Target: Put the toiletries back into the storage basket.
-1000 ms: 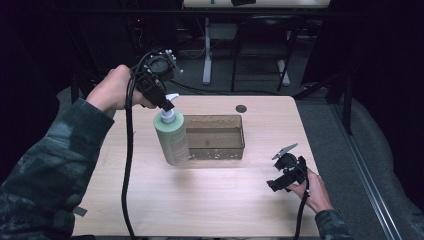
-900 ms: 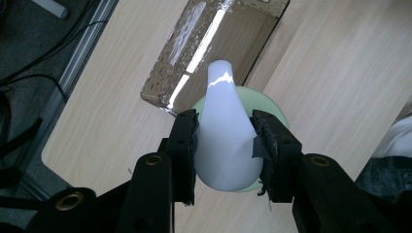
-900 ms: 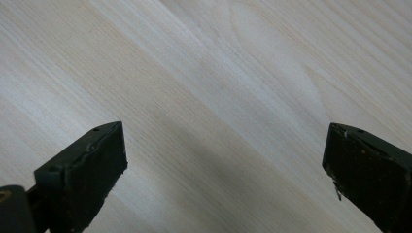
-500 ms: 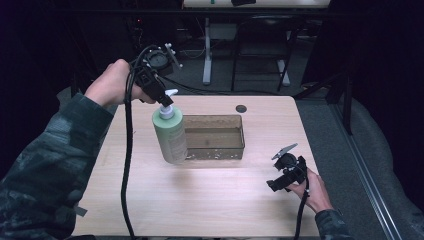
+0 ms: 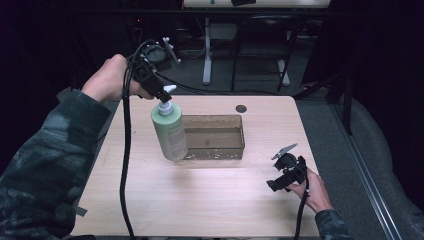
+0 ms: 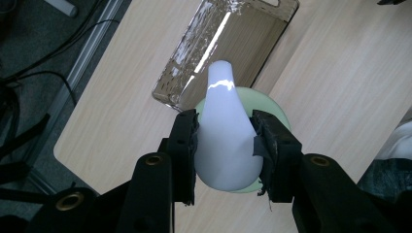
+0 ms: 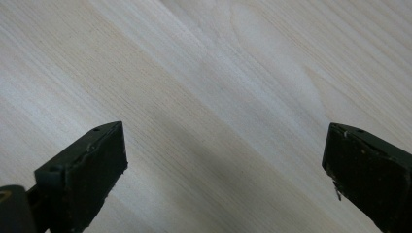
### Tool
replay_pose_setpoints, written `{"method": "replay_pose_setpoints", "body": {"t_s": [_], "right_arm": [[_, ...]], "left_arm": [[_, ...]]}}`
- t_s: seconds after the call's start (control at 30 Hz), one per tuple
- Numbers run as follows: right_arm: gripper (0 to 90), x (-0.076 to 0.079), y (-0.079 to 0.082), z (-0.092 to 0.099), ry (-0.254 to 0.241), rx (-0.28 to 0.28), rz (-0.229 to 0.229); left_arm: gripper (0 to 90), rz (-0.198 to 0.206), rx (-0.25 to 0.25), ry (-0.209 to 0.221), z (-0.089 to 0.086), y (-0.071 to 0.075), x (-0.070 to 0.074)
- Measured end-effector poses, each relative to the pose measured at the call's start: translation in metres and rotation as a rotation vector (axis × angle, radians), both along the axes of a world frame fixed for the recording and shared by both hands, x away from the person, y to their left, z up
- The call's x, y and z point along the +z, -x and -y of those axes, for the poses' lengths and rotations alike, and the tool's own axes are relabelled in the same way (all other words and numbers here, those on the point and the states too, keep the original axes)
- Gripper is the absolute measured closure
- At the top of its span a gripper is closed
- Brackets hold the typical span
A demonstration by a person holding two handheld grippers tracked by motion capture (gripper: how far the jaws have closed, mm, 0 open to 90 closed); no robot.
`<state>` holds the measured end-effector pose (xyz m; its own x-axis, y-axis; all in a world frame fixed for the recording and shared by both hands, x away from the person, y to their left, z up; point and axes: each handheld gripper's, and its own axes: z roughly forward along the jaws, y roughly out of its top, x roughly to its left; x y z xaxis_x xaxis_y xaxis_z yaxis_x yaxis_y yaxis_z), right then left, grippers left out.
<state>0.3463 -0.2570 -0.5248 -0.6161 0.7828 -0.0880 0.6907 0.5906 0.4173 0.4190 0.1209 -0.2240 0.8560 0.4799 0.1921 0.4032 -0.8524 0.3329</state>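
A pale green pump bottle (image 5: 170,131) with a white pump head (image 6: 224,131) hangs tilted just left of a clear rectangular bin (image 5: 214,137), its base low over the table. My left gripper (image 5: 161,96) is shut on the pump head from above, and in the left gripper view (image 6: 224,141) both black pads press on the white head with the green bottle shoulder (image 6: 272,104) beneath. My right gripper (image 5: 275,176) rests low over the table's front right, jaws open. In the right gripper view (image 7: 223,160) only bare wood lies between its wide-apart jaws.
The light wooden table (image 5: 215,210) has a small dark round cap (image 5: 241,108) near its back edge. A black cable (image 5: 124,165) trails from the left gripper across the table's left side. Chair and desk legs (image 5: 207,55) stand on the floor behind.
The left gripper and bottle have shifted slightly back and up, with the bottle tilting a little more. The right gripper has stayed in place.
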Motion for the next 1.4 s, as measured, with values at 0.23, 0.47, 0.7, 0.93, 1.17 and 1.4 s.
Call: {"method": "replay_pose_setpoints", "body": {"t_s": [0.23,0.47,0.7,0.93,1.17,1.4], "right_arm": [[1.8,0.0,0.0,0.0,0.0,0.0,-0.001],[1.9,0.0,0.0,0.0,0.004,0.002,0.0],[1.9,-0.001,0.0,0.0,0.005,0.002,-0.001],[1.9,-0.001,0.0,0.0,0.006,0.003,0.0],[1.9,-0.001,0.0,0.0,0.006,0.002,-0.001],[2.0,-0.001,0.0,0.0,0.007,0.003,0.0]], "left_arm": [[63.2,0.007,0.006,-0.005,0.0,-0.004,0.003],[63.2,0.004,0.021,-0.007,0.0,-0.01,0.003],[63.2,0.016,0.037,-0.003,-0.001,-0.013,0.005],[63.2,0.02,0.052,0.0,-0.001,-0.018,0.007],[63.2,0.025,0.058,-0.008,0.001,-0.021,0.007],[63.2,0.034,0.066,-0.006,0.004,-0.026,0.006]]}}
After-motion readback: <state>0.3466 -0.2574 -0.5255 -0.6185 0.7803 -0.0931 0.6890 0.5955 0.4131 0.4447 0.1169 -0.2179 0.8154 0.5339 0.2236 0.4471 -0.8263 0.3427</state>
